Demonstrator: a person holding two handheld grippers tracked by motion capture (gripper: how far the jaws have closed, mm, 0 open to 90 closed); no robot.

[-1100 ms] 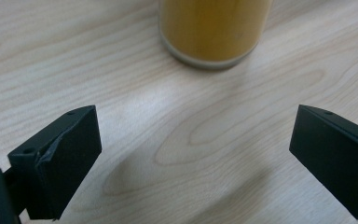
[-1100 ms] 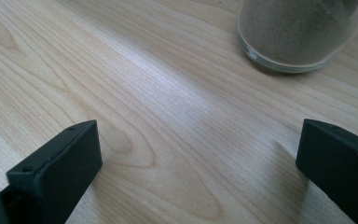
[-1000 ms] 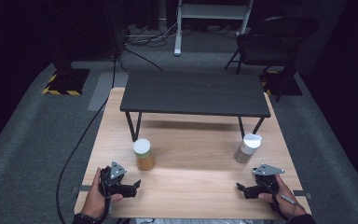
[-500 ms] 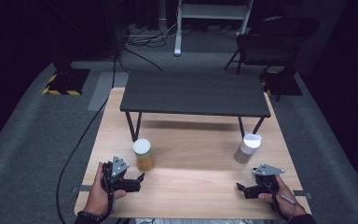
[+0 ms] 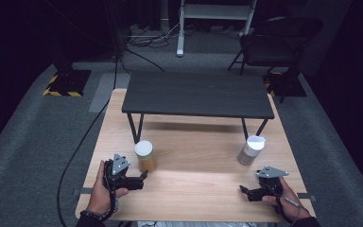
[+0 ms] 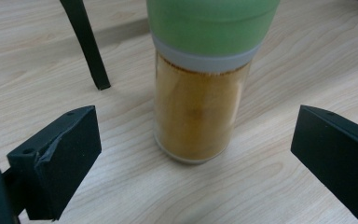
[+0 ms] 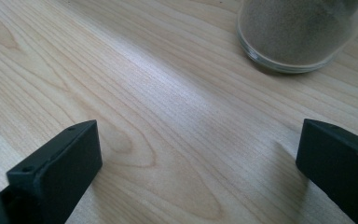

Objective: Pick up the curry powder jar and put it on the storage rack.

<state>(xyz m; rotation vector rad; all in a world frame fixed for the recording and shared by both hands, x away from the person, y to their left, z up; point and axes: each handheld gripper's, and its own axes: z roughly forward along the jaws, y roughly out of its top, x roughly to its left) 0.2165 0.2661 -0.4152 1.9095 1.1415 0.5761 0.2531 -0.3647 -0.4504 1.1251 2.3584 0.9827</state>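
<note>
On a light wooden tabletop point(image 5: 198, 189), the left claw point(image 5: 142, 178) is spread wide just near of an upright jar of amber-brown powder with a pale green lid point(image 6: 200, 84), not touching it. At the right, the right claw point(image 5: 245, 191) also gapes wide, empty, near of a glass jar of grey powder point(image 5: 251, 150).

Amber jar point(image 6: 196, 116), green lid point(image 6: 212, 23); grey-filled jar point(image 7: 298, 32); black jaws.
</note>
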